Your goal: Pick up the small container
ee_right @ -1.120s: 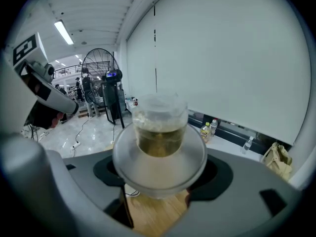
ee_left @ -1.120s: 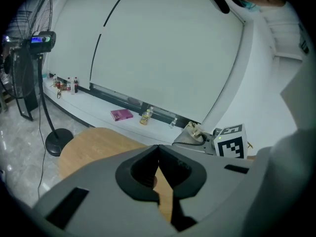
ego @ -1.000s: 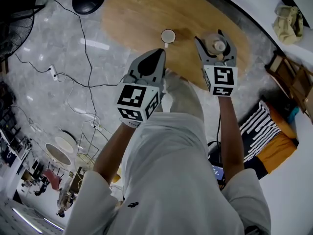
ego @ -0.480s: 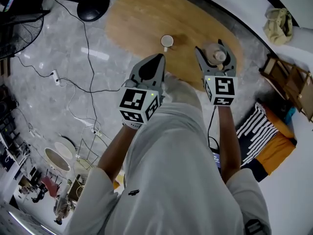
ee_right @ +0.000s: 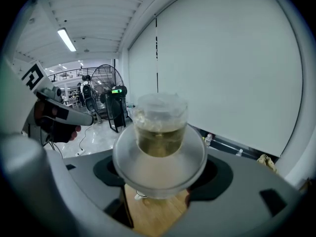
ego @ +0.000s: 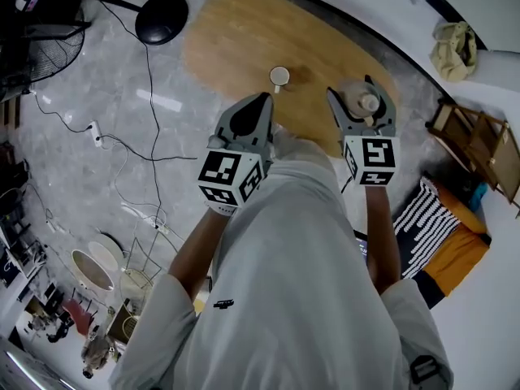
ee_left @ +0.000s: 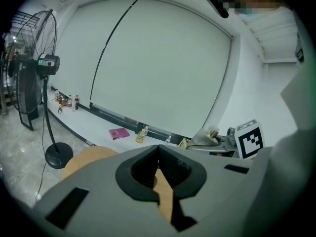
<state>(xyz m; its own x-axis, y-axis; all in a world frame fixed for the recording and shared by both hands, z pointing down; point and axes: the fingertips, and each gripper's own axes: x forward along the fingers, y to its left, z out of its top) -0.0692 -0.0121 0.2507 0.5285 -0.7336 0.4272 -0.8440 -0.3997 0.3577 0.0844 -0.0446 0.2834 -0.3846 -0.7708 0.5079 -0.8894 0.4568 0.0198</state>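
Head view: right claw (ego: pixel 350 89) grips small container (ego: pixel 366 102) above table (ego: pixel 244 31) edge.

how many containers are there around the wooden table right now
2. The small container is clamped in the right gripper above the wooden table; a white cup stands on the table beyond the left gripper. More may be hidden under the grippers.

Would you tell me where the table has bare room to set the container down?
The table is bare over its far part, from the cup out to the edge by the fan base. The gap between cup and right tongs, holding the container, is free too. The near edge is crowded by the left tongs.
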